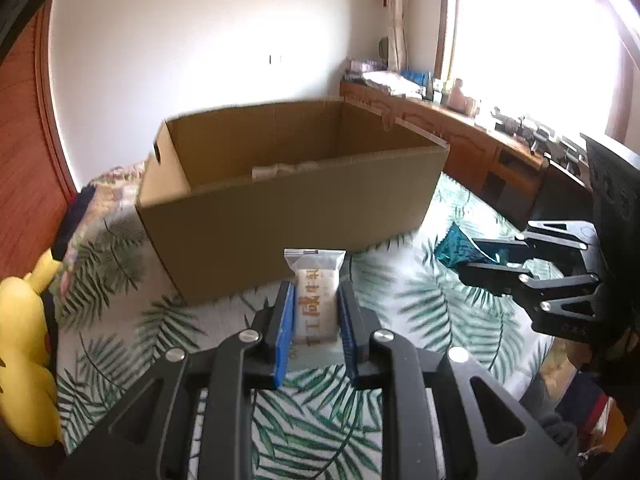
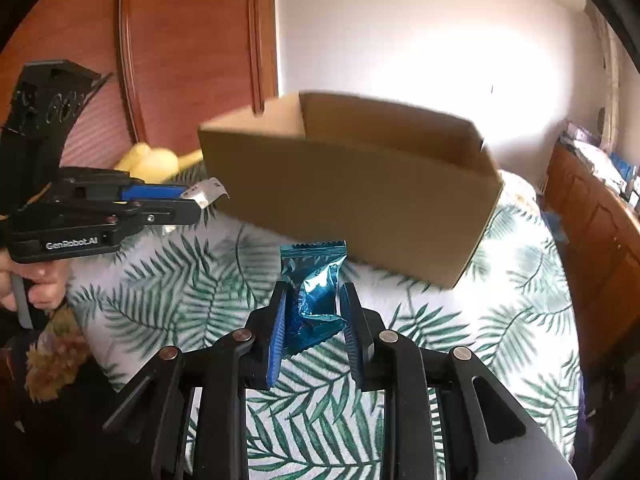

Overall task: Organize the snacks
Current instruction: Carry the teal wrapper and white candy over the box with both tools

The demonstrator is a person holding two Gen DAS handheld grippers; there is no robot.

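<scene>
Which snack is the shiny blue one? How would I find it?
Find the big open cardboard box on the leafy bedspread. In front of it, the right gripper pinches the crinkly blue foil packet. The left gripper's packet is pale with printed characters.

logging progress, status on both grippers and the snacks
Left gripper shut on white printed snack packet. Right gripper shut on shiny blue foil snack packet. Open brown cardboard box ahead on leaf-print cover. Nothing in the way.
</scene>
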